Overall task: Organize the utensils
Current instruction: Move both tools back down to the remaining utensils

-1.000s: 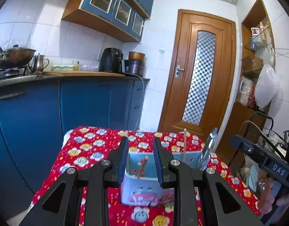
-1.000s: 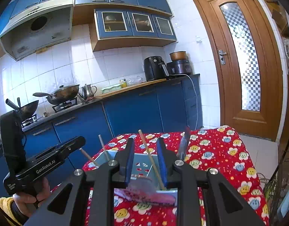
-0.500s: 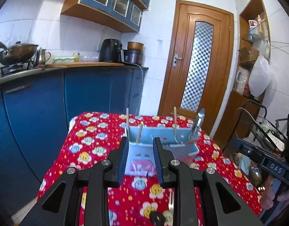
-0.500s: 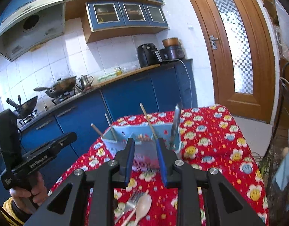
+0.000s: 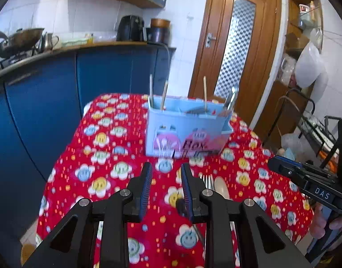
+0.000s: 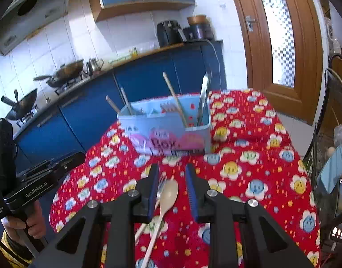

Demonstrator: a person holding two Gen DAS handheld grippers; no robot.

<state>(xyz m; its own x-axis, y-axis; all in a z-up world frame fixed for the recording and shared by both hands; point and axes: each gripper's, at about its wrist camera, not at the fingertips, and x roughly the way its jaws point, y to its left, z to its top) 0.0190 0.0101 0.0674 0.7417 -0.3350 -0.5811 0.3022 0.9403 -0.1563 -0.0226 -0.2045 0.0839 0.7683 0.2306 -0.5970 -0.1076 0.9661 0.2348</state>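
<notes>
A light blue utensil box (image 5: pixel 186 131) stands on the red flowered tablecloth (image 5: pixel 104 156); it also shows in the right wrist view (image 6: pixel 168 131). Chopsticks (image 6: pixel 175 99) and metal utensils (image 6: pixel 203 98) stand upright in it. A wooden spoon (image 6: pixel 166 198) and a metal fork (image 6: pixel 160 184) lie on the cloth in front of the box, between the fingers of my right gripper (image 6: pixel 172 178), which is open and empty above them. My left gripper (image 5: pixel 166 178) is open and empty, just left of the spoon (image 5: pixel 221 187) and fork (image 5: pixel 206 179).
Blue kitchen cabinets (image 5: pixel 48 93) with woks (image 6: pixel 66 72), a kettle and appliances stand behind the table. A wooden door (image 5: pixel 237 51) is at the back right. A wire rack (image 6: pixel 329 156) with clutter stands right of the table.
Both grippers have pulled back and risen away from the box, which now stands farther off. The spoon and fork on the cloth have come into view under them.
</notes>
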